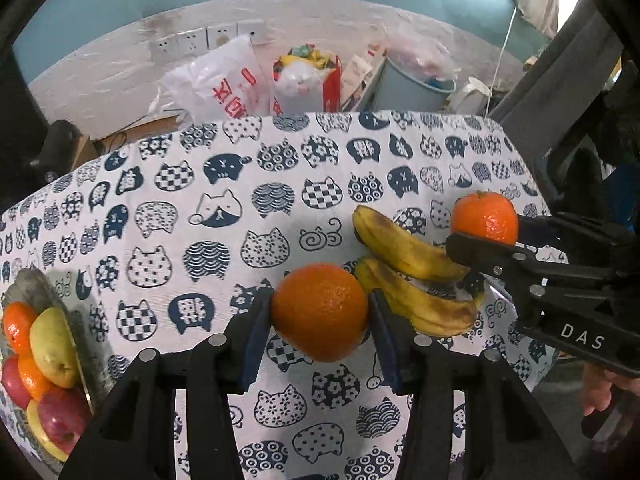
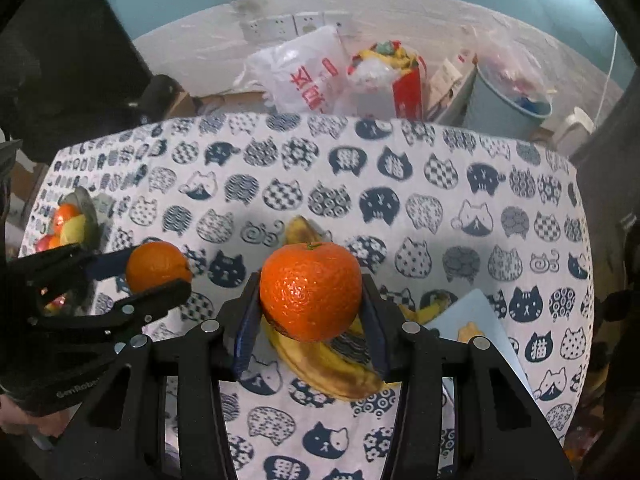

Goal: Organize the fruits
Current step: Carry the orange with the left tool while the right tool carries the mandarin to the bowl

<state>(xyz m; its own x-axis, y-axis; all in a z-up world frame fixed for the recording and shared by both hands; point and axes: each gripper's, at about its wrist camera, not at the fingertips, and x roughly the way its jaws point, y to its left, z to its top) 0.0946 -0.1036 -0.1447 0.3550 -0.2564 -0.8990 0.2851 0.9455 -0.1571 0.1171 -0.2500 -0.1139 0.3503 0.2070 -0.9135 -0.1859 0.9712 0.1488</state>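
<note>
My left gripper (image 1: 320, 312) is shut on an orange (image 1: 320, 310) and holds it above the cat-print tablecloth (image 1: 224, 208). My right gripper (image 2: 311, 292) is shut on a tangerine (image 2: 311, 290) with a green stem, held above a bunch of spotted bananas (image 2: 328, 368). Each gripper shows in the other's view: the right gripper (image 1: 486, 236) with its tangerine (image 1: 485, 216) over the bananas (image 1: 412, 276), the left gripper (image 2: 160, 276) with its orange (image 2: 158, 266). A grey fruit plate (image 1: 36, 284) at the left holds tangerines, a pear and apples; it also shows in the right wrist view (image 2: 86, 204).
A pale blue board (image 2: 476, 320) lies right of the bananas. Beyond the table's far edge stand plastic bags (image 1: 224, 80), a red bag (image 1: 308, 76) and a blue bin (image 1: 412, 84) against the wall. A dark chair (image 1: 560, 72) stands at the right.
</note>
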